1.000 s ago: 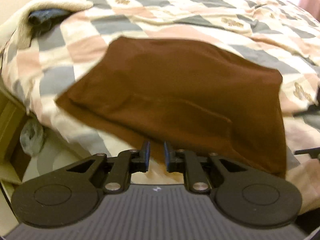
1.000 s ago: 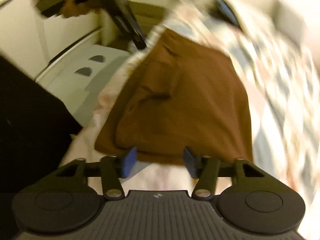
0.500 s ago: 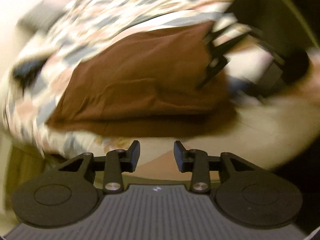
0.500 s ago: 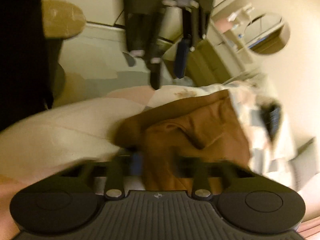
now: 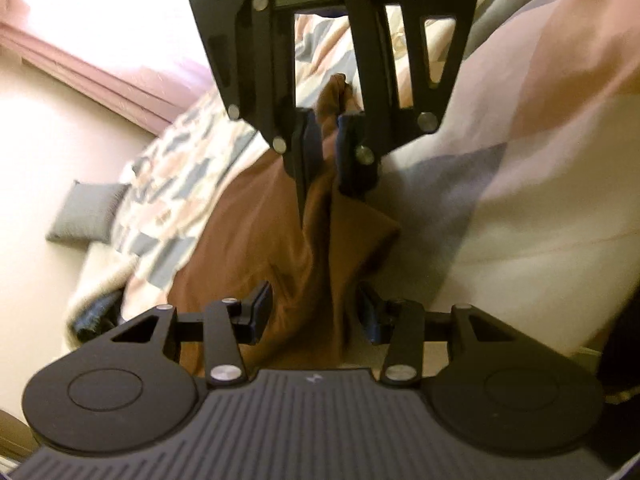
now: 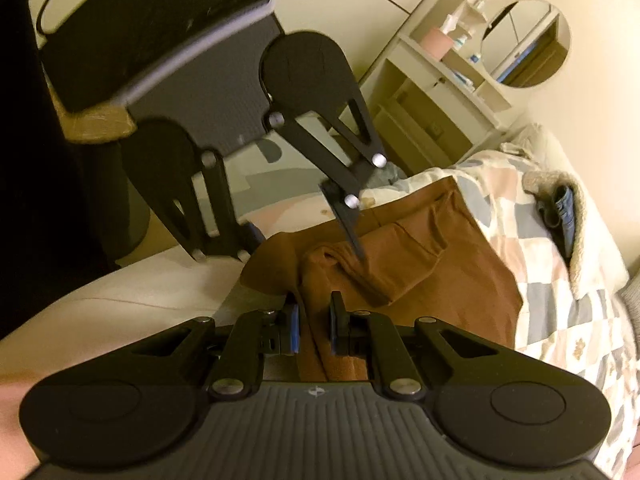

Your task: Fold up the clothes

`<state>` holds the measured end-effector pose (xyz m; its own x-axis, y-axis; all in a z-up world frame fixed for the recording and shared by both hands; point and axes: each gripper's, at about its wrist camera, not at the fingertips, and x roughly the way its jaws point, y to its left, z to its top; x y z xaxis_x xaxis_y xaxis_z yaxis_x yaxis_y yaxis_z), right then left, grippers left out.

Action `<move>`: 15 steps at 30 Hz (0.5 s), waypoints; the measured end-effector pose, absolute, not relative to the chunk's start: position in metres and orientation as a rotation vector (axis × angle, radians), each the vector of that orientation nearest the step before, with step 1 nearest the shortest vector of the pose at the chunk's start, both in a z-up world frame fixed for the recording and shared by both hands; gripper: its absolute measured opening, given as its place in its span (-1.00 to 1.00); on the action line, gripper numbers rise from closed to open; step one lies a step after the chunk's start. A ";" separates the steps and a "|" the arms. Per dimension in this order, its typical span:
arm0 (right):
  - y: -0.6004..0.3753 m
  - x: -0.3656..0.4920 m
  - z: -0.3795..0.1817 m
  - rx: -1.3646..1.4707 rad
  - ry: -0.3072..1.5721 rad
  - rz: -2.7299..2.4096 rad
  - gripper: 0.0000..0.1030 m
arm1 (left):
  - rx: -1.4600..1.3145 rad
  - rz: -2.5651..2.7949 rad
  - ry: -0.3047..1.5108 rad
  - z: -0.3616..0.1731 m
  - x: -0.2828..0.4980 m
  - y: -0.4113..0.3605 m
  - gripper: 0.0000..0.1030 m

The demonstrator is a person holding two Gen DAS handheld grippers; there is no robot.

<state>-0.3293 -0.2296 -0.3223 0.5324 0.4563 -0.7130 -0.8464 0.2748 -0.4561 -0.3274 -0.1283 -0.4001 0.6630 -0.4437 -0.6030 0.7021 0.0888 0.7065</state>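
Left wrist view: the left gripper (image 5: pixel 314 314) is standing open astride a raised ridge of the brown garment (image 5: pixel 256 216), which is lying on the checked quilt (image 5: pixel 520 140). Right wrist view: the right gripper (image 6: pixel 314 326) is pinching that ridge, facing the left one along it.

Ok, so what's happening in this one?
A person is folding a brown garment on a bed with a patchwork quilt, using two handheld grippers that face each other. The right gripper is shut on a bunched edge of the garment. The left gripper is open with the cloth between its fingers, not yet gripping it. Most of the garment lies flat on the quilt.
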 end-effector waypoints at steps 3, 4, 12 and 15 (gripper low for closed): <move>-0.237 -0.328 -0.321 -0.923 0.511 0.932 -0.34 | 1.219 -0.864 0.230 -0.407 -0.325 -0.133 -0.60; -0.244 -0.327 -0.319 -0.917 0.510 0.933 -0.20 | 1.217 -0.865 0.235 -0.408 -0.324 -0.133 -0.67; -0.352 -0.324 -0.346 -1.292 0.525 0.797 0.03 | 1.193 -0.872 0.279 -0.413 -0.318 -0.134 -0.71; -0.379 -0.322 -0.371 -1.411 0.471 0.823 0.03 | 1.193 -0.886 0.284 -0.412 -0.317 -0.133 -0.72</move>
<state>-0.3217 -0.3788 -0.3706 0.6486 0.2209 -0.7284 -0.7398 -0.0422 -0.6715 -0.3173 -0.1329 -0.4118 0.6438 -0.4454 -0.6222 0.7240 0.0915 0.6837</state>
